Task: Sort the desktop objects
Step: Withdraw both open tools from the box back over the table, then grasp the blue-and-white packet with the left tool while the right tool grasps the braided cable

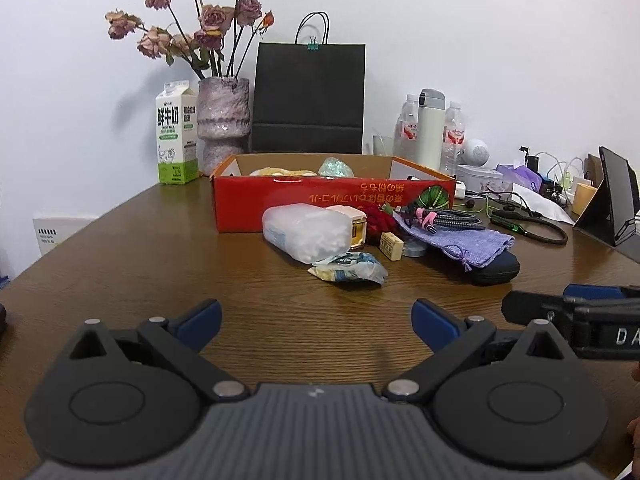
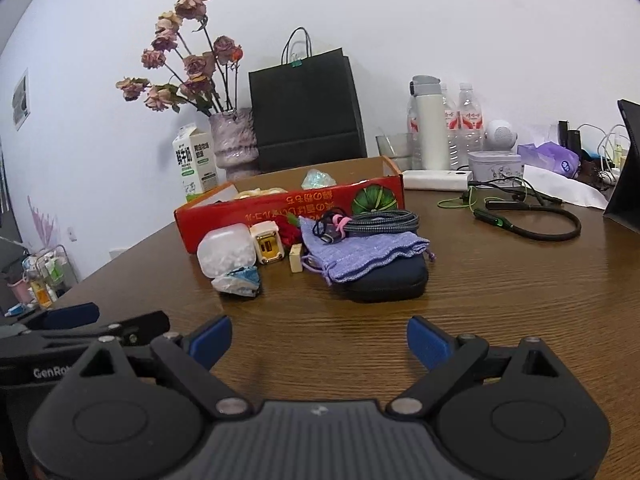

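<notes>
A pile lies in front of an open red cardboard box (image 1: pixel 332 200) (image 2: pixel 288 208): a clear tub of cotton swabs (image 1: pixel 306 232) (image 2: pixel 226 252), a crumpled wrapper (image 1: pixel 348 268) (image 2: pixel 238 280), a pink-and-gold charger (image 1: pixel 354 226) (image 2: pixel 268 246), a small cream block (image 1: pixel 391 245) (image 2: pixel 296 258), and a purple pouch (image 1: pixel 460 240) (image 2: pixel 360 252) on a dark case (image 1: pixel 496 268) (image 2: pixel 388 280), with a coiled cable (image 1: pixel 448 218) (image 2: pixel 372 220) on top. My left gripper (image 1: pixel 316 320) is open and empty over bare table, short of the wrapper. My right gripper (image 2: pixel 320 342) is open and empty, short of the dark case.
Behind the box stand a milk carton (image 1: pixel 176 140), a vase of dried roses (image 1: pixel 224 120) and a black paper bag (image 1: pixel 310 100). Bottles (image 2: pixel 464 124), a tin, tissues, a neckband earphone (image 2: pixel 528 224) and a propped tablet (image 1: pixel 616 196) crowd the right side.
</notes>
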Available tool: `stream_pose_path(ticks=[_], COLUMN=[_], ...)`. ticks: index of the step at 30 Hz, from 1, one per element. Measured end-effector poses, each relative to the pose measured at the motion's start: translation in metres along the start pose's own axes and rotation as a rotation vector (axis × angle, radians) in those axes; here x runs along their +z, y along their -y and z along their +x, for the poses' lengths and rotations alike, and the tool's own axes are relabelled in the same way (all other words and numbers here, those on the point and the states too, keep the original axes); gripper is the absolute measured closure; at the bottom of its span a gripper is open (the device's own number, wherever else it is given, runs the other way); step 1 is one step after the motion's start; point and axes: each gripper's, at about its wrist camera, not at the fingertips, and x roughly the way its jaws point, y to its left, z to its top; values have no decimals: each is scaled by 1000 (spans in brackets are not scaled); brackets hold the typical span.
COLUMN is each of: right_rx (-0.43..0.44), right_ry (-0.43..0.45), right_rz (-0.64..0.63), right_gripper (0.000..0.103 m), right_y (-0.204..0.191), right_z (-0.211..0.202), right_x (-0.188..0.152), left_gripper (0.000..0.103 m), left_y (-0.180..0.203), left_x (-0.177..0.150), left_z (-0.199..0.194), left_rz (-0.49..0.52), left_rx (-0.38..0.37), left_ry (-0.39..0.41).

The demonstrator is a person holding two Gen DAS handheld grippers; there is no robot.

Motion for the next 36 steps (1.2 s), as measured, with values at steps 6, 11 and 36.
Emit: stream_pose_path(ticks=[6,11,36], right_rx=[-2,-39,-30], right_ry=[8,-31,-154], right_rz=[57,107,-186], right_gripper=[9,9,75], right_y=[8,19,12], right_z=[-1,8,181], right_x=[3,16,98], left_gripper=[0,0,64], left_y=[-5,-6,-1], left_x=[1,8,50], left_z=[6,24,117], left_rz=[-24,-43,-175], left_rx=[-36,-45,-104], left_ry=[-42,-178,-266])
